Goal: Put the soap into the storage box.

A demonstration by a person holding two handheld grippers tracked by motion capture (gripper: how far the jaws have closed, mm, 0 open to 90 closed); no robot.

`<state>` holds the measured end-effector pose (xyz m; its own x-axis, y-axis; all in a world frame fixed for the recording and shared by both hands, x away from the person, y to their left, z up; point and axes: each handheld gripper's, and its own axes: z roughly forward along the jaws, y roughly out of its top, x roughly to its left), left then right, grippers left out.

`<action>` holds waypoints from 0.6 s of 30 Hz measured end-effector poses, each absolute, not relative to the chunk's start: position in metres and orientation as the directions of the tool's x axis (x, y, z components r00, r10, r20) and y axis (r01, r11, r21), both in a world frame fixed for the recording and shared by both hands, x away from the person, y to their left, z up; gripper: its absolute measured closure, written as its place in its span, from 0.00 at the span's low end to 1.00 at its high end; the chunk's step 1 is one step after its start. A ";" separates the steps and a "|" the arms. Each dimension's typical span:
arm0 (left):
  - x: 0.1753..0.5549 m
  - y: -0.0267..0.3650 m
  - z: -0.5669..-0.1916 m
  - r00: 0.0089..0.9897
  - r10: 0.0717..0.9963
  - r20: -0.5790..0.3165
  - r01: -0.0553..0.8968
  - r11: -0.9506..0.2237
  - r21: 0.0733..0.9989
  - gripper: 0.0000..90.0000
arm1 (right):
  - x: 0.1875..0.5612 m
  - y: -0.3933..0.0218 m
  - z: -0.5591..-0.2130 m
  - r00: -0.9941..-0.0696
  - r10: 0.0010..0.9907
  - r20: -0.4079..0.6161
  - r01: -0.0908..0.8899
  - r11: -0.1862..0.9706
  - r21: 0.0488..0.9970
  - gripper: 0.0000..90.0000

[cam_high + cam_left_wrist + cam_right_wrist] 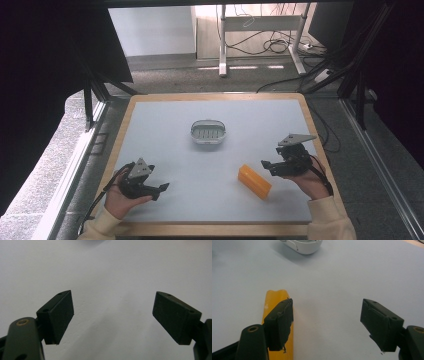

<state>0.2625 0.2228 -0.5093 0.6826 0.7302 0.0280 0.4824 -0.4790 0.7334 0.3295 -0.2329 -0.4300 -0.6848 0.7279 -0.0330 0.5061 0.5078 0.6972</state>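
The high view takes in the whole desk (150, 130), a pale blue-grey top with a wooden rim, carrying two things: one white oval soap dish (208, 132) with a slotted floor near the middle, and one orange rectangular bar (254, 181) lying flat nearer the person, to the right of centre. The two lie well apart.

The left gripper (159, 190) sits at the near left corner in the person's hand. The left gripper view looks down at bare desk surface between its fingers (58, 315), which are spread wide and hold nothing.

The right gripper (267, 166) is near the right edge, just beside the bar's far end. In the right gripper view one finger (279, 323) overlaps the bar (275, 298), though contact is unclear; its fingers are also spread wide, empty, and the dish's edge (305, 247) shows at the top.
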 end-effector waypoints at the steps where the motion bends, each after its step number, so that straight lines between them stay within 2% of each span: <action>1: 0.263 0.223 -0.509 0.681 0.732 0.029 0.483 -0.479 0.733 0.19 | 0.330 -0.232 -0.429 -0.689 0.724 -0.035 0.503 0.513 0.695 0.30; 18: 0.262 0.223 -0.509 0.682 0.731 0.027 0.483 -0.477 0.735 0.19 | 0.325 -0.196 -0.419 -0.756 0.653 -0.036 0.470 0.581 0.664 0.30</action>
<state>0.2624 0.2230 -0.5092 0.6816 0.7313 0.0270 0.4827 -0.4770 0.7345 0.3251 -0.1964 -0.4190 -0.7564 0.6532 -0.0356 0.4704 0.5810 0.6642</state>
